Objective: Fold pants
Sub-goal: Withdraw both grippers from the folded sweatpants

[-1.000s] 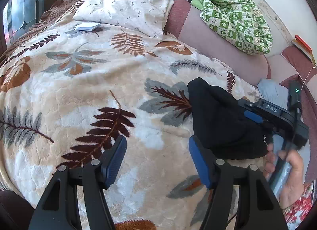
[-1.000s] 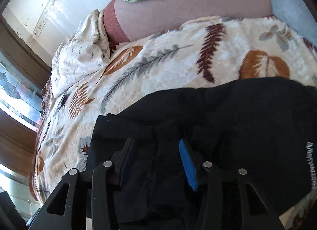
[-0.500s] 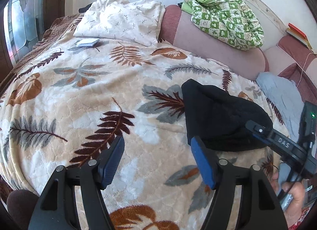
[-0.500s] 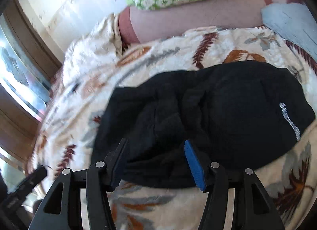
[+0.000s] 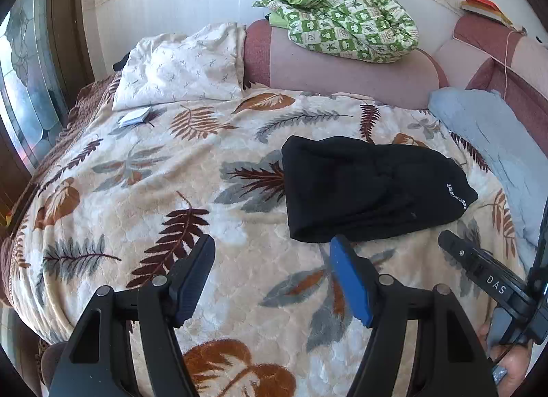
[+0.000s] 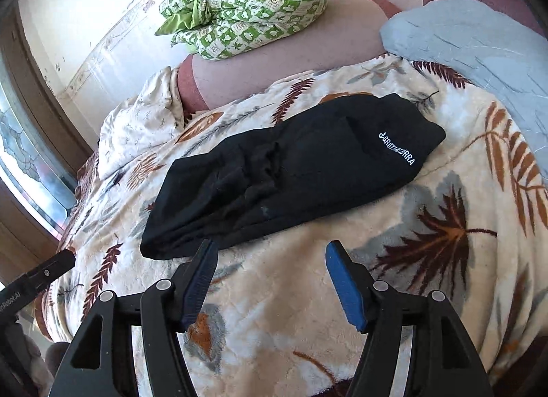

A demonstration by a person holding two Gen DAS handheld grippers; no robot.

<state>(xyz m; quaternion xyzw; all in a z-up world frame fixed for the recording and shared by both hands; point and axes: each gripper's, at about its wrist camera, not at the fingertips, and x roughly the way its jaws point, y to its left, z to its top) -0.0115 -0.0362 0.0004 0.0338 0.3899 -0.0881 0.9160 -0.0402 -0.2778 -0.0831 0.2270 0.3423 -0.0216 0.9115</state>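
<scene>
Lying folded on the leaf-patterned fleece blanket [image 5: 144,191], black fabric pants [image 5: 370,188] are seen from the left wrist beyond the left gripper [image 5: 272,260], jaws apart and empty, from the right wrist, pants far left of the right gripper [image 6: 270,261], jaws opening, nothing between.

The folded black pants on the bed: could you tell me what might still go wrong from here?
1. The black pants lie as a loose, rumpled bundle on the soft blanket; the fold could slump open.
2. The right claw, jaws opening and empty, has one finger close to the bundle's near edge and might snag it.
</scene>
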